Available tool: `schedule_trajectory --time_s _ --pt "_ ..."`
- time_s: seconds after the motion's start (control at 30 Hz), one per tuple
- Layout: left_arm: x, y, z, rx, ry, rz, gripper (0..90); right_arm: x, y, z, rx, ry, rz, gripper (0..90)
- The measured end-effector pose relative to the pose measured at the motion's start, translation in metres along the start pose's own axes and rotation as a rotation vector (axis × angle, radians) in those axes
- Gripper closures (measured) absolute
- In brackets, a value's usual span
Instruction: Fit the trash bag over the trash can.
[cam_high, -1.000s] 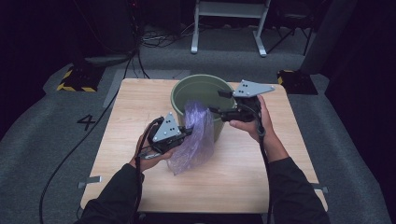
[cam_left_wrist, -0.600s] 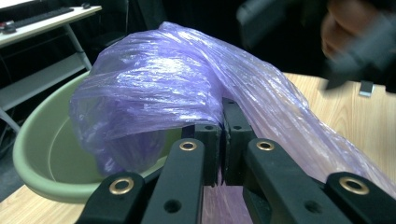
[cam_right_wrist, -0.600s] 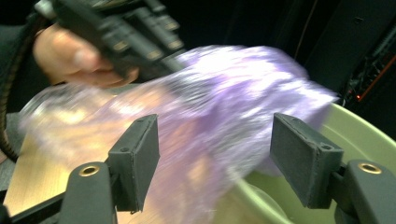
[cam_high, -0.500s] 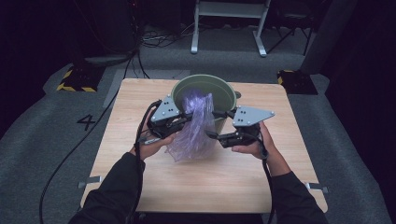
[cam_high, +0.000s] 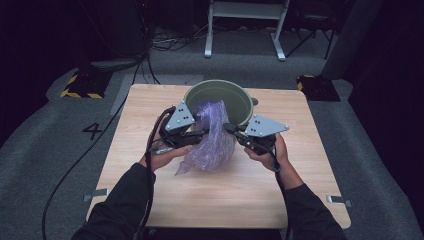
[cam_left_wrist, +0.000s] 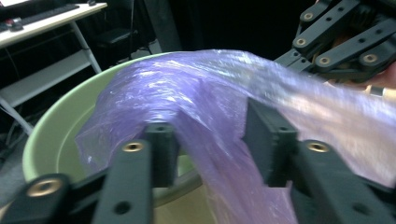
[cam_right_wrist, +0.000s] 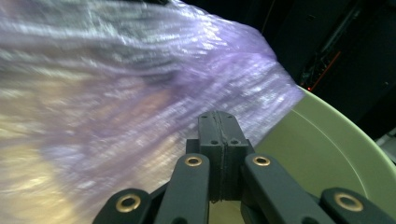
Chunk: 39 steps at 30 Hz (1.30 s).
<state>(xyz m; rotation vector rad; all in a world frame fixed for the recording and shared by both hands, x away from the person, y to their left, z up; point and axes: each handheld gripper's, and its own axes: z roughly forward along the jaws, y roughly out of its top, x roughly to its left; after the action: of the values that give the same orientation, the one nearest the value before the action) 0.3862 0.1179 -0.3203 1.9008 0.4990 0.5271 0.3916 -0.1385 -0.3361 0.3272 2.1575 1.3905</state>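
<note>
Right claw (cam_high: 229, 128) pinches the purple bag (cam_high: 212, 142), left claw (cam_high: 202, 133) just spread around it, lining of the green bucket (cam_high: 240, 100) ahead barely begun

A translucent purple plastic bag (cam_high: 212, 140) hangs over a pale green bucket (cam_high: 239, 97) on a light wood-grain bench (cam_high: 300, 150); both tools are black.

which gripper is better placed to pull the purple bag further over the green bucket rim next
Probably the right gripper: its jaws are pressed together on the purple bag beside the green bucket. The left gripper has just been opening, film loose between them.
</note>
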Motion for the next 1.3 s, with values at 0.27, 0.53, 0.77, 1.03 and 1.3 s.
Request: schedule_trajectory --time_s 0.27,0.53,0.77,1.03,1.3 --pt "0.003 -0.013 -0.004 0.014 -0.004 -0.033 43.1 -0.014 -0.01 -0.003 -0.023 -0.033 0.08 90.0" --pt "-0.007 -0.012 0.003 0.041 0.01 0.048 75.7 -0.001 -0.01 -0.025 -0.082 0.053 0.079 41.9" --pt "-0.006 -0.006 0.006 0.052 0.027 0.062 85.6 0.026 -0.011 -0.041 -0.089 0.122 -0.005 26.2" --pt "-0.004 -0.001 0.012 0.057 0.021 0.045 85.3 0.06 -0.023 -0.028 -0.071 0.053 -0.139 23.2" --pt "-0.006 0.001 0.014 0.061 0.006 0.052 84.6 0.064 -0.026 -0.011 -0.015 -0.108 -0.201 59.3"
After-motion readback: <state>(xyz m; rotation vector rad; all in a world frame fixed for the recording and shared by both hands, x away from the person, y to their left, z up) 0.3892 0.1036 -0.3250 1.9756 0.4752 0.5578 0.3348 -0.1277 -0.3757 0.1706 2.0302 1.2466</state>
